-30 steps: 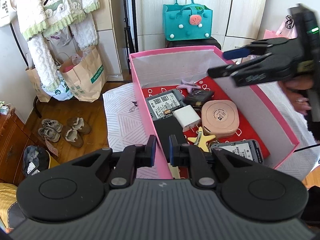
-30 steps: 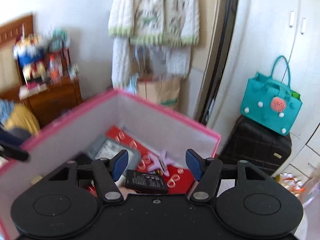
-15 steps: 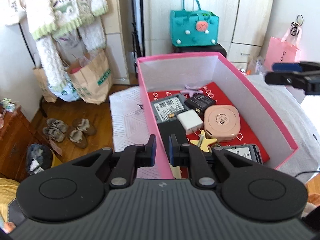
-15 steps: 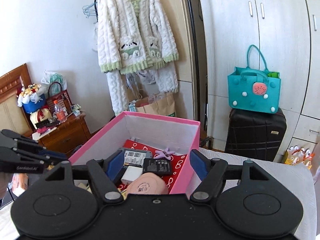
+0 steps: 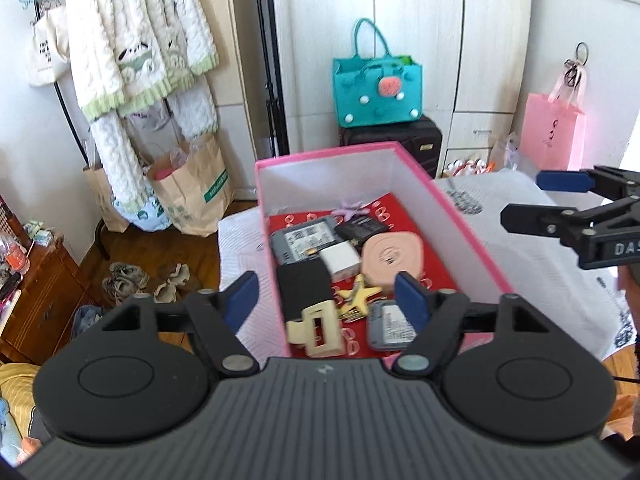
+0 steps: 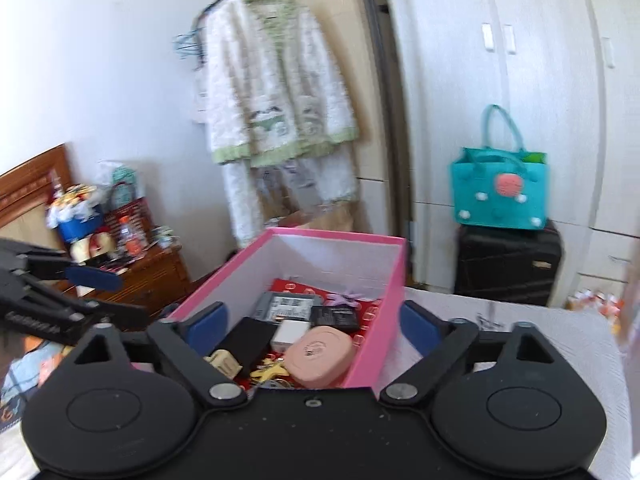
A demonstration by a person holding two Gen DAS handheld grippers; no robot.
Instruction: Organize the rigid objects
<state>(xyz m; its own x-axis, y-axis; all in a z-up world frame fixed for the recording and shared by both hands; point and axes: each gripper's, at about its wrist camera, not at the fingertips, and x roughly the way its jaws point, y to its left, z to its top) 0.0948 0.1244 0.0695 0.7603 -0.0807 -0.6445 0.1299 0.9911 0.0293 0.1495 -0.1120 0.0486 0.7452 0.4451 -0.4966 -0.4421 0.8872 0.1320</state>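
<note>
An open pink box [image 5: 472, 224] with a red lining holds several small items. Among them are a cream hair claw [image 5: 316, 334], a yellow star clip [image 5: 358, 296], a pink compact [image 5: 394, 256], a white charger [image 5: 340, 260] and grey drives [image 5: 304, 238]. My left gripper [image 5: 326, 300] hovers over the box's near end. Its jaws are opening, and the cream claw lies loose in the box below them. My right gripper [image 6: 312, 322] is off the box's other side, above the pink box [image 6: 332, 236], its jaws opening with nothing between them. Each gripper shows in the other's view: right gripper [image 5: 536, 200], left gripper [image 6: 108, 294].
The box rests on a white patterned cloth [image 5: 520, 248]. Behind it, a teal bag [image 5: 378, 92] sits on a black suitcase [image 5: 392, 140] against white wardrobes. Paper bags [image 5: 192, 192], a hanging cardigan [image 5: 140, 40], shoes [image 5: 148, 280], a wooden cabinet [image 5: 36, 300] and a pink gift bag [image 5: 554, 132] surround it.
My left jaws went from shut to wide apart, and the cream claw now lies in the box. Both grippers have pulled back and risen. The right jaws have widened.
</note>
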